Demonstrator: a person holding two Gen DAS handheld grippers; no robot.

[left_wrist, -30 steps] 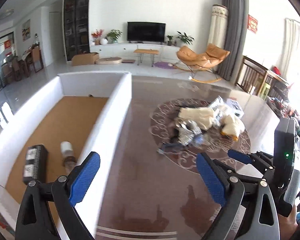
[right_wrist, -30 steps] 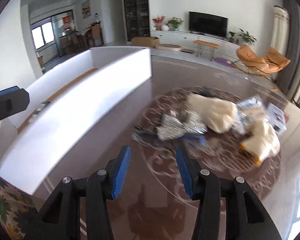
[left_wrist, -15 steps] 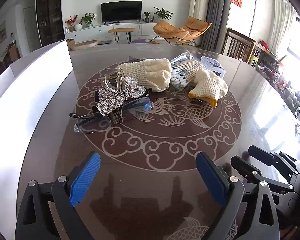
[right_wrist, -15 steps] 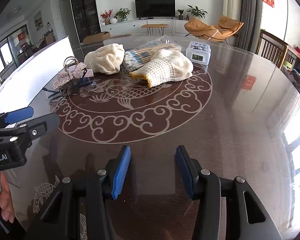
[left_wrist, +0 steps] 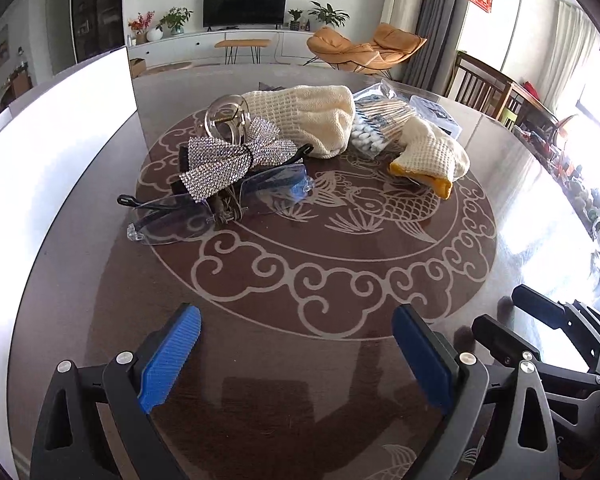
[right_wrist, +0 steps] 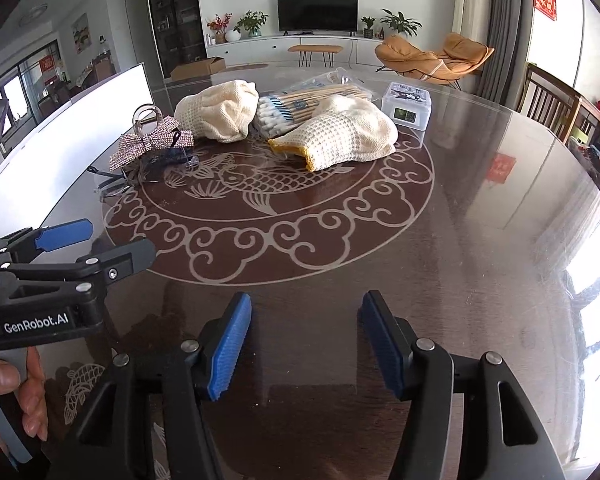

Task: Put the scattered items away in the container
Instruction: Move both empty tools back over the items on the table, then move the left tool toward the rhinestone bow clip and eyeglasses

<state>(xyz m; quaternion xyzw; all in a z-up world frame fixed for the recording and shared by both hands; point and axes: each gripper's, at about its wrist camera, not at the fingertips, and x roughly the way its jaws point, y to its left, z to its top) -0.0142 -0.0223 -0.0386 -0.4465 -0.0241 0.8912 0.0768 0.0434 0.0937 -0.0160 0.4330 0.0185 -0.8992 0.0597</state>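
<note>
Ahead of the left gripper [left_wrist: 296,344], whose blue-padded jaws stand wide apart with nothing between them, a sparkling rhinestone bow hair clip [left_wrist: 230,156] lies on clear-lensed glasses with dark arms [left_wrist: 220,204]. Beyond it, toward the right gripper [right_wrist: 306,346], sit a rumpled cream waffle-knit cloth [right_wrist: 220,114], a clear bag of wooden cotton swabs [right_wrist: 296,106], a cream knitted glove with a yellow cuff [right_wrist: 348,136] and a small clear plastic box [right_wrist: 407,106]. The right gripper's jaws are opening, empty. The white-walled container [left_wrist: 56,132] stands left of both, on the dark glossy table [right_wrist: 460,240].
</note>
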